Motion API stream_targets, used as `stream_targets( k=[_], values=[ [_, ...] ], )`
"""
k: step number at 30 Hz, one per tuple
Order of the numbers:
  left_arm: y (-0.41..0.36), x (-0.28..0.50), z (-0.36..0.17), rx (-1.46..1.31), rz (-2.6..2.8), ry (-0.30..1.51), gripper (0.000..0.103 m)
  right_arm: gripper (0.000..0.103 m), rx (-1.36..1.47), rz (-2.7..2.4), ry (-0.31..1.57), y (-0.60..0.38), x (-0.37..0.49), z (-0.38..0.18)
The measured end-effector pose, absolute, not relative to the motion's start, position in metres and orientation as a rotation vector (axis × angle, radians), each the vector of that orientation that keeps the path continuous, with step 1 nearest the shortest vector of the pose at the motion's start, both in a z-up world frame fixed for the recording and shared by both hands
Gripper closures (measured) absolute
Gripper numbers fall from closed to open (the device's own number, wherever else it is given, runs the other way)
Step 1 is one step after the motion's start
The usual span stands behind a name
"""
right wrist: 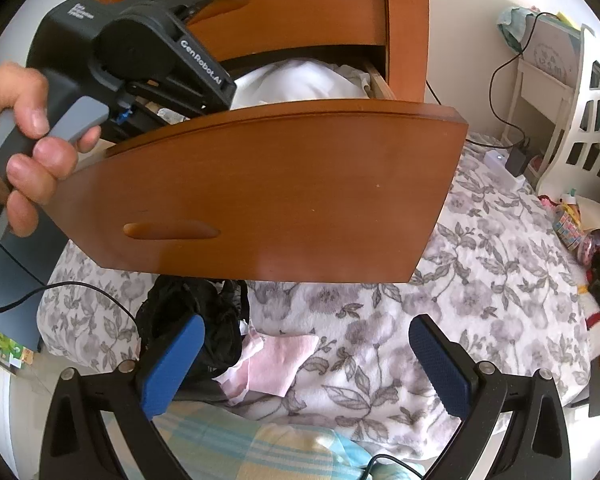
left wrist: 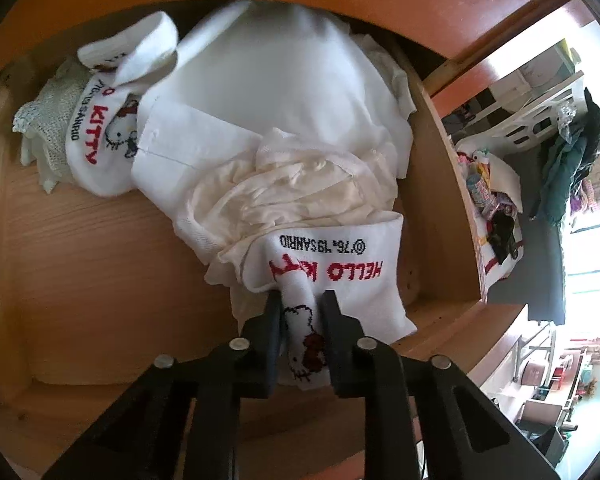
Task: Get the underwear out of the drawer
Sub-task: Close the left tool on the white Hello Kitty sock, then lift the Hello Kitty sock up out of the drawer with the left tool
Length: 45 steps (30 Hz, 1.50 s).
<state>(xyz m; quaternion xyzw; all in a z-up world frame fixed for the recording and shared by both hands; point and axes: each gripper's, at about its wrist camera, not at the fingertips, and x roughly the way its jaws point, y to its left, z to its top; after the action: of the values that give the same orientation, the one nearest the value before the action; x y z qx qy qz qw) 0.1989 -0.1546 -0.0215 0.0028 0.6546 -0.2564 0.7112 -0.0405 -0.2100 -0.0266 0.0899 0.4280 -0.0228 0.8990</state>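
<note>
The left gripper point(left wrist: 300, 300) pinched a fold of white Hello Kitty printed knit underwear point(left wrist: 332, 276) at the near end of a pile of white garments point(left wrist: 276, 80) in the open wooden drawer point(left wrist: 100, 264). The right gripper point(right wrist: 306, 334) hung spread above the floral bedspread point(right wrist: 480, 280).

Black claw point(right wrist: 304, 344) with blue ribbed pads point(right wrist: 172, 364), silver screws; dark grey handle marked GenRobot.AI.

Underwear point(left wrist: 332, 272) in drawer point(left wrist: 100, 264), right side
</note>
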Motion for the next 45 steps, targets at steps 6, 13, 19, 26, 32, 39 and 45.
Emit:
stream_targets(
  k=[6, 13, 19, 26, 32, 39, 45],
  values=[
    [-0.129, 0.186, -0.003, -0.074, -0.596, 1.370, 0.093, 0.000, 0.176, -0.051, 0.879, -0.207, -0.043, -0.021],
    [-0.106, 0.178, 0.025, -0.135, -0.624, 1.273, 0.095, 0.000, 0.155, -0.050, 0.871, -0.199, -0.047, -0.014],
    [-0.086, 0.172, 0.045, -0.173, -0.644, 1.196, 0.095, 0.000, 0.137, -0.050, 0.858, -0.192, -0.052, -0.007],
    [-0.073, 0.154, 0.080, -0.142, -0.625, 1.045, 0.095, 0.000, 0.120, -0.047, 0.851, -0.185, -0.056, -0.002],
    [-0.061, 0.136, 0.108, -0.084, -0.575, 0.900, 0.095, 0.000, 0.106, -0.045, 0.846, -0.180, -0.060, 0.002],
    [-0.044, 0.103, 0.138, -0.031, -0.491, 0.760, 0.095, 0.000, 0.088, -0.051, 0.851, -0.175, -0.063, 0.004],
    [-0.027, 0.080, 0.151, 0.003, -0.439, 0.685, 0.095, 0.000, 0.067, -0.060, 0.857, -0.169, -0.065, 0.007]
  ],
)
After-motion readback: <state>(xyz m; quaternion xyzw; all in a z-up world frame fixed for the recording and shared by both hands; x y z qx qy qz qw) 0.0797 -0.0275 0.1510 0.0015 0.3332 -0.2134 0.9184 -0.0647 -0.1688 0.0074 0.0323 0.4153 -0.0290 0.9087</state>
